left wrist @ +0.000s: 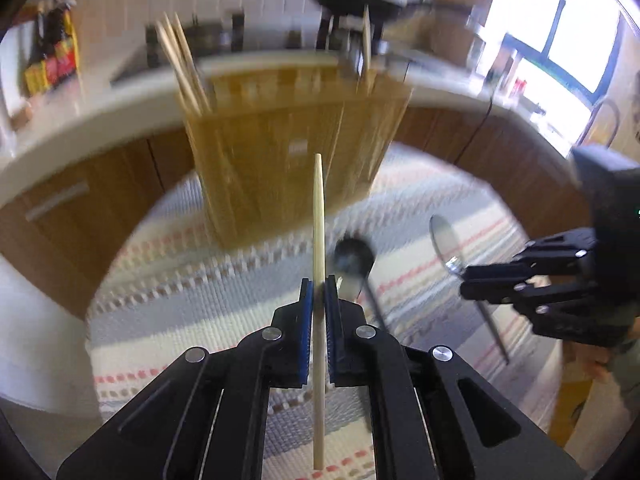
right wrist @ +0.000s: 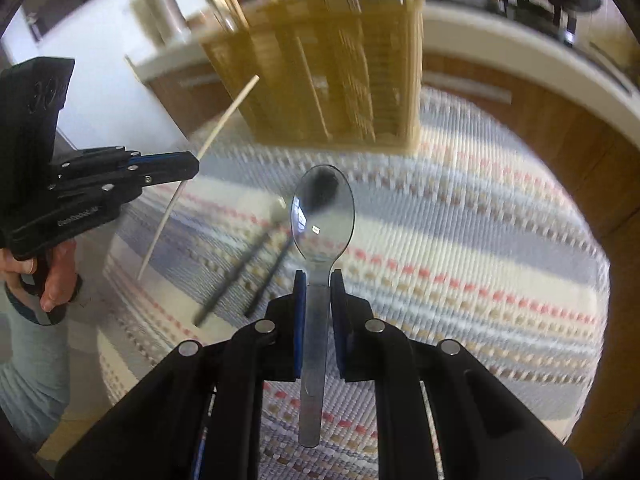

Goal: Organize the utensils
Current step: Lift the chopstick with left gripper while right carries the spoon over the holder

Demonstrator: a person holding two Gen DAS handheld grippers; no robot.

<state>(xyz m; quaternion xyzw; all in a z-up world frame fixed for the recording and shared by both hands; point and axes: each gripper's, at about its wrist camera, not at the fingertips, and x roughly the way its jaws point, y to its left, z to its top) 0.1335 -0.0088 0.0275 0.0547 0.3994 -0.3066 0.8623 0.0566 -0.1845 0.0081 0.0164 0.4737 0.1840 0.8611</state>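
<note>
My left gripper (left wrist: 319, 289) is shut on a wooden chopstick (left wrist: 318, 216) and holds it upright above the striped mat; it also shows in the right wrist view (right wrist: 192, 168) with the chopstick (right wrist: 224, 120). My right gripper (right wrist: 319, 280) is shut on a metal spoon (right wrist: 322, 216), bowl forward; it also shows in the left wrist view (left wrist: 466, 280) with the spoon (left wrist: 445, 242). A bamboo utensil holder (left wrist: 292, 148) (right wrist: 332, 72) stands ahead, with chopsticks (left wrist: 182, 64) in its left compartment and one (left wrist: 366, 40) at its right.
A round table with a striped woven mat (left wrist: 200, 288) (right wrist: 460, 240) carries everything. A dark ladle-like spoon (left wrist: 354, 258) lies on the mat; two dark-handled utensils (right wrist: 256, 268) lie there in the right view. A kitchen counter (left wrist: 80, 120) curves behind.
</note>
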